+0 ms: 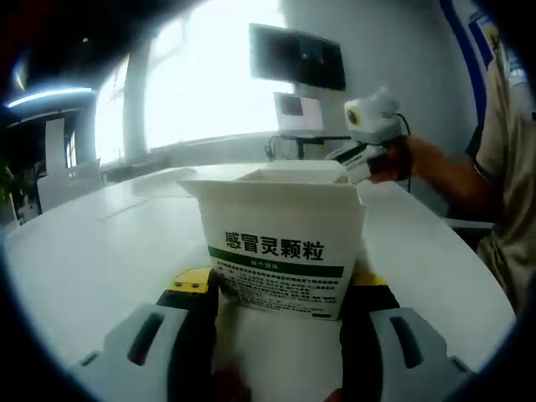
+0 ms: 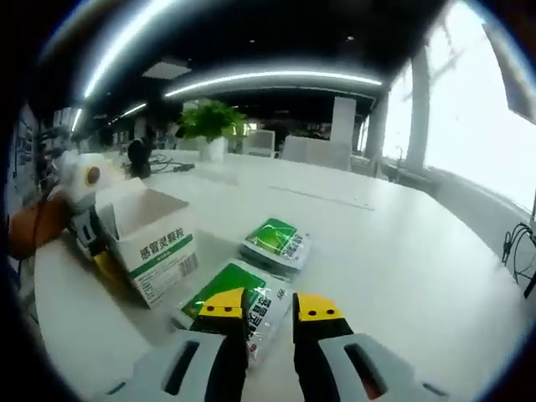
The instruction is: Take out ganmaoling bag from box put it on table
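Box [image 1: 276, 243] interior hidden; small print under its title illegible.

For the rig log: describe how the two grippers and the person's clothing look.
The left gripper and right gripper both have grey bodies, black jaws and yellow tips. The person wears a beige short sleeve.

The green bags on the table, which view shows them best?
The right gripper view: two green bags lie in plain sight on the table, just ahead of the right gripper. In the left gripper view the box stands where they would show.
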{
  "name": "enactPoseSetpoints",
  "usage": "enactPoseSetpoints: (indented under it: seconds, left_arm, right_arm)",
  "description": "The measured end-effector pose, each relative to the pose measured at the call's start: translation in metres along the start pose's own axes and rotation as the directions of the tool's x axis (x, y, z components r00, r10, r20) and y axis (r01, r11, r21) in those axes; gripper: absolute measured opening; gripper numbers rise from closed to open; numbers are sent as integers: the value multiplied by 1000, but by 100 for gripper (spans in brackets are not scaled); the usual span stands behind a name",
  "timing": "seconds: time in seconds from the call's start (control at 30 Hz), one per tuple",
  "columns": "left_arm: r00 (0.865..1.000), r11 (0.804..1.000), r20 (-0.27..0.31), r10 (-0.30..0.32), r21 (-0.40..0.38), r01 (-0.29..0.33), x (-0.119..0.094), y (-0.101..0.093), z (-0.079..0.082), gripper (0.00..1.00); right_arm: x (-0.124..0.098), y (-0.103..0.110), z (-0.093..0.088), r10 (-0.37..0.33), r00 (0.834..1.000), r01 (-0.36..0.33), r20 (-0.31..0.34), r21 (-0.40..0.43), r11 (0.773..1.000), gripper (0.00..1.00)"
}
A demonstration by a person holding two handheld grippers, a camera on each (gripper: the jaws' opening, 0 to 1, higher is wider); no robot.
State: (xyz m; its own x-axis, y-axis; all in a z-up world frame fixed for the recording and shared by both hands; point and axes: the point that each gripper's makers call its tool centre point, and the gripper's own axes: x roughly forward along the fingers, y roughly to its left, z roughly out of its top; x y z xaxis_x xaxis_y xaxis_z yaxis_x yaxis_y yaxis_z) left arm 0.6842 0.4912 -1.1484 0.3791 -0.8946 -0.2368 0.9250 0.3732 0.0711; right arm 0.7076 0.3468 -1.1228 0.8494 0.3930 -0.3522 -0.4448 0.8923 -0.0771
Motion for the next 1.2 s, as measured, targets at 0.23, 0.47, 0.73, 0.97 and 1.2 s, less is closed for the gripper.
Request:
enactPoseSetpoints:
  seconds: [0.23, 0.47, 0.73, 0.97, 1.2]
  left_arm:
    - [1000, 1000, 0, 0, 0, 0, 0, 0, 0, 49]
    - [1000, 1000, 0, -1, -1, 1, 0, 0, 0, 49]
    - [1000, 1000, 0, 0, -1, 0, 0, 0, 0, 49]
    - [1000, 1000, 0, 0, -3, 0, 0, 0, 0, 49]
    - [1000, 1000, -1, 0, -3, 0, 0, 0, 0, 49]
  right_arm:
    - [-14, -5, 15, 5, 999, -5, 52, -2, 1000, 0]
    - [-27, -6, 17, 30, 997, -26, 75, -62, 998, 0]
    - [-33, 8, 12, 100, 989, -83, 108, -156, 984, 0]
    - [-37, 16, 1, 142, 985, -120, 103, -193, 974, 0]
    - [-44, 19, -7, 171, 975, -148, 139, -162, 976, 0]
